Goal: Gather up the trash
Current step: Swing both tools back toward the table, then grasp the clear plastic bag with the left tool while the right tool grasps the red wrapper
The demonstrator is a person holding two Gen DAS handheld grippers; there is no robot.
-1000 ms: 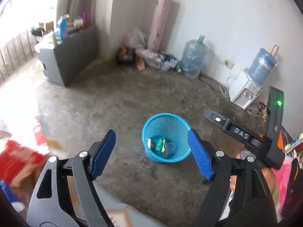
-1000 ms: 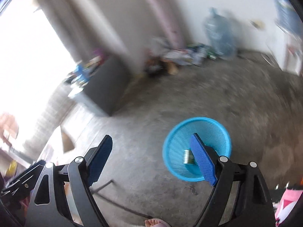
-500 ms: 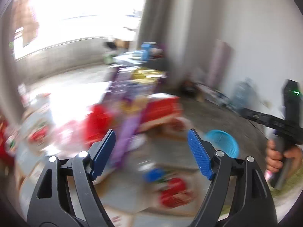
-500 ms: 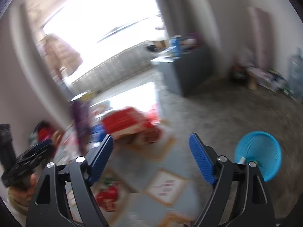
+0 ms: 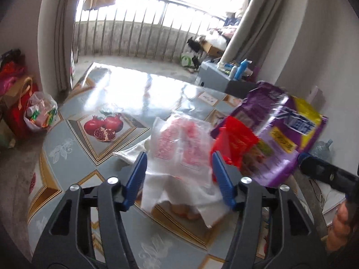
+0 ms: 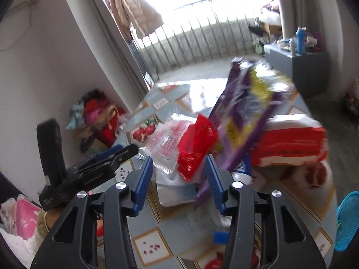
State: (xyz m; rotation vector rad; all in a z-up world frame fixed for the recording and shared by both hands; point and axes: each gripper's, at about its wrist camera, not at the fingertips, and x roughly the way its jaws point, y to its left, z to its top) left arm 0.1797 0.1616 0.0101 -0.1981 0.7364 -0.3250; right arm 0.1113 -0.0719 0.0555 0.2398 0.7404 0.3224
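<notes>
Now we angle both grippers down at the clear bag (image 5: 179,148) on the table (image 5: 74,163): left gripper (image 5: 179,174) and right gripper (image 6: 179,179) just closing partway, pads spread, gripping nothing; basket (image 6: 347,219) beside table.

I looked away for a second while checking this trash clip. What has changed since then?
Both grippers swung from the blue basket to the table's wrapper pile. Left gripper and right gripper jaws have just been closing, gripping nothing yet. The basket stays on the floor.
</notes>
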